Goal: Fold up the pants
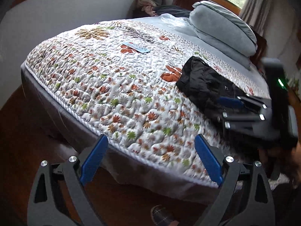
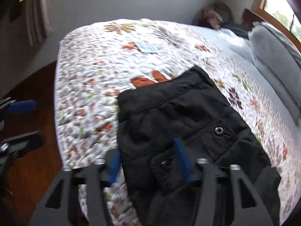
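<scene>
Left wrist view showed the left gripper (image 1: 151, 158) with its jaws spread wide and nothing between them, hovering over the near edge of the bed (image 1: 116, 86). Folded black pants (image 1: 203, 82) lay on the floral quilt, toward the grey pillows (image 1: 222, 30) from a pale card (image 1: 135, 47) resting mid-bed. From the right wrist view, the right gripper (image 2: 150, 162) had its jaws parted, set over the pants' (image 2: 178, 116) near end; whether the pads touched cloth was unclear through blur.
</scene>
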A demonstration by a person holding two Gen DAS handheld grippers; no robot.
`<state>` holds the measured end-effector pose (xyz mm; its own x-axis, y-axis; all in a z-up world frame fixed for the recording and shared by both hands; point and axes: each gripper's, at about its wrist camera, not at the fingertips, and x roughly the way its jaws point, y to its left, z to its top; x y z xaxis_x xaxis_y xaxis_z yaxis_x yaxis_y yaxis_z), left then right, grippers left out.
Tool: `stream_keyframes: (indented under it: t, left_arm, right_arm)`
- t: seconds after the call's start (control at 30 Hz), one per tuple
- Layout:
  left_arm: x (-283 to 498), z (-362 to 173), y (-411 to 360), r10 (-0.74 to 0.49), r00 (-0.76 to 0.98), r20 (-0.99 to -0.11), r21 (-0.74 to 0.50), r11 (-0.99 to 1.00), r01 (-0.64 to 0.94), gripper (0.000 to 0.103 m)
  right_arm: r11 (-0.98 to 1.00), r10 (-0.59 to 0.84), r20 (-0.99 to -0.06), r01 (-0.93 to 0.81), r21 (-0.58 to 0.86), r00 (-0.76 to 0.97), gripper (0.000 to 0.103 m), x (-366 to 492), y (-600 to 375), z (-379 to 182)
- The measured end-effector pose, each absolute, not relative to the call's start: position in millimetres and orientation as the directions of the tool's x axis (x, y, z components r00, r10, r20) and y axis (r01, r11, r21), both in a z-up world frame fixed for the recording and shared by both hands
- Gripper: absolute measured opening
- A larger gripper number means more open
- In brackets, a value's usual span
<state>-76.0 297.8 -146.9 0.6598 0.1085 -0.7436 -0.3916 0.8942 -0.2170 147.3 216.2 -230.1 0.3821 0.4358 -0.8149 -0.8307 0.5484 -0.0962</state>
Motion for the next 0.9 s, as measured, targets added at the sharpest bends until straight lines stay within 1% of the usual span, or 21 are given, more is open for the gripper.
stream_keyframes:
  t: [0.03, 0.13, 0.17, 0.27, 0.3, 0.33, 0.37, 0.4, 0.43, 0.5, 0.6, 0.67, 0.77, 0.8, 0.9]
  left_arm:
    - [-77, -148, 297, 0.105, 0.660, -0.744, -0.211, 0.900, -0.381, 0.093]
    - [-79, -149, 294, 0.095, 0.666, -0.740, -0.201, 0.913, -0.354, 0.093]
    - [-79, -149, 291, 0.086, 0.669, -0.739, -0.205, 0.916, -0.344, 0.093]
    - [-74, -151, 286, 0.060, 0.671, -0.739, -0.218, 0.921, -0.322, 0.093]
    - [-72, -150, 284, 0.052, 0.671, -0.740, -0.222, 0.922, -0.316, 0.093]
    - [-69, -150, 282, 0.042, 0.671, -0.741, -0.227, 0.924, -0.308, 0.093]
    - [-66, -149, 279, 0.032, 0.671, -0.741, -0.230, 0.926, -0.299, 0.093]
    - [-61, -147, 276, 0.026, 0.672, -0.740, -0.232, 0.928, -0.292, 0.093]
    - [-58, -145, 275, 0.025, 0.672, -0.740, -0.230, 0.930, -0.288, 0.093]
    - [-48, -138, 267, 0.026, 0.680, -0.733, -0.217, 0.938, -0.269, 0.093]
    - [-29, -124, 251, 0.016, 0.702, -0.712, -0.209, 0.950, -0.233, 0.093]
    - [-12, -114, 236, -0.003, 0.713, -0.701, -0.201, 0.961, -0.193, 0.093]
    - [17, -105, 212, -0.037, 0.715, -0.698, -0.194, 0.971, -0.139, 0.093]
    - [26, -105, 205, -0.056, 0.710, -0.702, -0.203, 0.971, -0.124, 0.093]
    - [53, -109, 184, -0.092, 0.684, -0.723, -0.223, 0.969, -0.106, 0.093]
  right_arm:
    - [0.558, 0.444, -0.815, -0.827, -0.074, 0.372, 0.033, 151, 218, -230]
    - [0.583, 0.470, -0.811, -0.813, -0.013, 0.350, 0.021, 163, 224, -221]
    - [0.592, 0.476, -0.808, -0.806, 0.004, 0.346, 0.019, 168, 226, -219]
    - [0.606, 0.487, -0.820, -0.793, 0.070, 0.300, 0.019, 183, 232, -218]
    - [0.602, 0.484, -0.831, -0.794, 0.087, 0.275, 0.021, 185, 233, -221]
    - [0.597, 0.494, -0.830, -0.795, 0.107, 0.259, 0.028, 185, 231, -223]
    - [0.594, 0.511, -0.826, -0.793, 0.139, 0.239, 0.031, 185, 227, -222]
    - [0.585, 0.543, -0.815, -0.788, 0.194, 0.202, 0.039, 186, 219, -220]
    - [0.575, 0.573, -0.802, -0.781, 0.246, 0.170, 0.042, 186, 211, -217]
    - [0.558, 0.651, -0.748, -0.750, 0.357, 0.128, 0.046, 187, 179, -204]
    - [0.584, 0.697, -0.700, -0.691, 0.427, 0.157, 0.046, 187, 114, -186]
    - [0.641, 0.683, -0.696, -0.638, 0.427, 0.220, 0.047, 186, 52, -177]
    - [0.731, 0.647, -0.700, -0.506, 0.458, 0.303, 0.047, 183, -50, -173]
    - [0.765, 0.627, -0.702, -0.435, 0.474, 0.338, 0.047, 180, -96, -172]
    - [0.835, 0.546, -0.715, -0.218, 0.504, 0.436, 0.052, 164, -222, -171]
